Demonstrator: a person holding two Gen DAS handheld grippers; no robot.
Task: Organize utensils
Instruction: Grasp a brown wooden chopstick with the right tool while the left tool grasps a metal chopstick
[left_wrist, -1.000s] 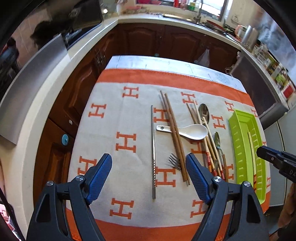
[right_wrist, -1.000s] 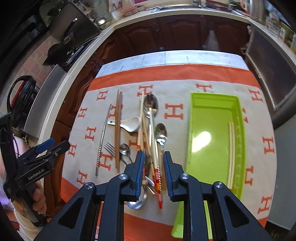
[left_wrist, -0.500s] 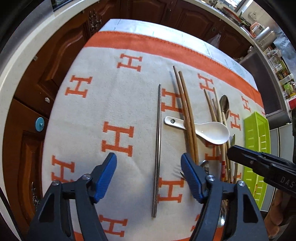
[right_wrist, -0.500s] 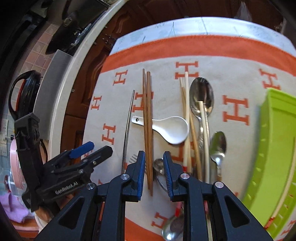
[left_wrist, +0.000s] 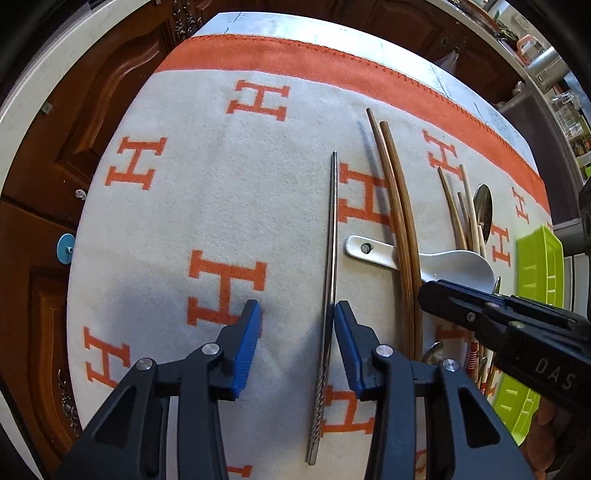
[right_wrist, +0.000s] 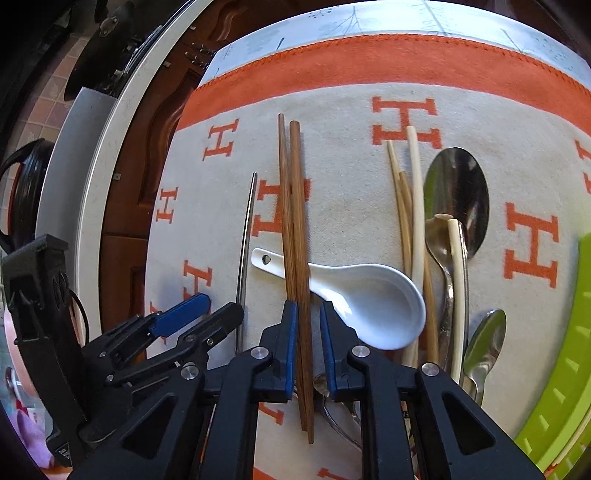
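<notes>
A table (left_wrist: 258, 22) stood in a kitchen, spread with a cream cloth (left_wrist: 207, 206) bordered in orange and patterned with orange H letters. Dark brown wooden cabinets (left_wrist: 92, 122) ran beside it under a pale curved countertop (right_wrist: 122, 122). Daylight fell across the cloth. Tiled wall (right_wrist: 48, 99) showed at the left.

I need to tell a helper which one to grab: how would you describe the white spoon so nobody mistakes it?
On the cream cloth with orange H letters, look in the middle of the utensil row, left of the green tray. The white spoon lies crosswise under the dark wooden chopsticks. It is the only white, deep-bowled spoon, with a hole in its handle; the others are metal.
</notes>
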